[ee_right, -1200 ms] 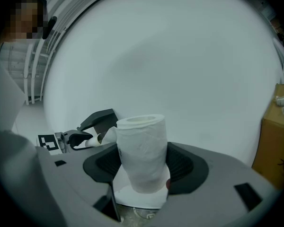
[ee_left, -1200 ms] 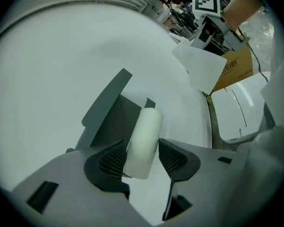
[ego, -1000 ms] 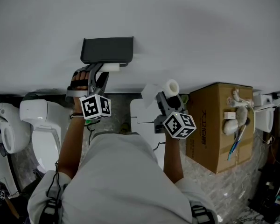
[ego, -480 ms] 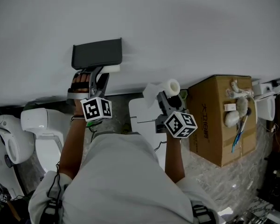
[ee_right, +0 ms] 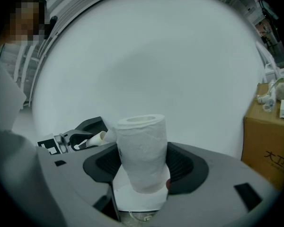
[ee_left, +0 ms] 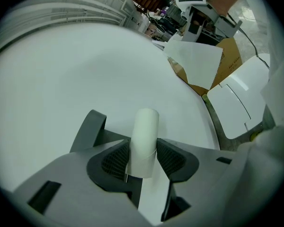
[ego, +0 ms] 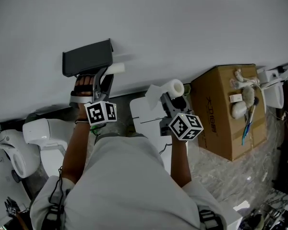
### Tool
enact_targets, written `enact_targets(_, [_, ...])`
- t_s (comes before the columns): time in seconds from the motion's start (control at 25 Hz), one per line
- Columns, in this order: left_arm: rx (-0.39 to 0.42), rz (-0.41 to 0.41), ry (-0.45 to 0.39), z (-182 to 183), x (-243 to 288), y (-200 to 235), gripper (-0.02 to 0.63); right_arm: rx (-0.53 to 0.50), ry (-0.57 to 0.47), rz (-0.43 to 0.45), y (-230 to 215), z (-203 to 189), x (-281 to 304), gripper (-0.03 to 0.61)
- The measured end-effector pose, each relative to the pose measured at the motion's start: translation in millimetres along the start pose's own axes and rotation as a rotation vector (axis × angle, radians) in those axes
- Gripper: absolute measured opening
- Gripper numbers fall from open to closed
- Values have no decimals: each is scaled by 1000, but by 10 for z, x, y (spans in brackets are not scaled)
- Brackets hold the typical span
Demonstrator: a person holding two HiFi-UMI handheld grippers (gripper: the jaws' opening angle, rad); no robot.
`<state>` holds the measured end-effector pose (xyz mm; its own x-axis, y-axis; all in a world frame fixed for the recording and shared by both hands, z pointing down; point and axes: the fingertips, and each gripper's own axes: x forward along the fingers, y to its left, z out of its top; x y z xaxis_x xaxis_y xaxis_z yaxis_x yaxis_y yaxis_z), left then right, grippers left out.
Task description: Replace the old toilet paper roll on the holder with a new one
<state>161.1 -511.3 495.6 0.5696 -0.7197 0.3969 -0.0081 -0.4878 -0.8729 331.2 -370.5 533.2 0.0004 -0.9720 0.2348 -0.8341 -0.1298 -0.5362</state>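
My left claw (ee_left: 143, 150) is up at the holder (ego: 86, 61), in the upper left of the head view. Its jaws have just been closing. The old core (ee_left: 146, 126) is between them, and both ribbed pads (ee_left: 114, 160) lie against its sides. So I read this claw as clamped on the core, lightly, since a bare tube crushes easily. I grip it near one end so the rest can slide clear of the holder. I cannot tell whether it has already come off.

In the head view the core lies along the wall (ego: 182, 28). Its long axis runs left to right with a slight tilt, and its free end pokes out to the right of the dark cover. In the left gripper view that same axis runs up the middle of the frame, rounded end at the top.

My right claw (ee_right: 143, 167) is closed on the new roll (ee_right: 142, 145), holding it low on its body. It waits near the centre of the head view, apart from the holder, so that the swap can follow once the core is out, I judge. In the right gripper view the roll stands upright, long axis up the frame, hollow end on top. A loose sheet (ego: 153, 92) trails from it toward the left, and the cardboard box (ego: 225, 111) sits just to its right.
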Motion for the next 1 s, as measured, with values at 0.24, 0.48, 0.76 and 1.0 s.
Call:
enact_targets(0.24, [10, -14, -60, 263, 83, -61, 204, 20, -13, -53, -170, -8, -192, 289])
enact_targets(0.48, [-3, -45, -143, 571, 122, -151, 204, 34, -30, -104, -317, -12, -373, 289])
enact_targets(0.76, [-132, -90, -254, 873, -17, -196, 204, 67, -54, -145, -389, -31, -571, 290])
enact_targets(1.0, [-325, -115, -294, 839, -190, -158, 204, 95, -62, -135, -312, -47, -594, 290])
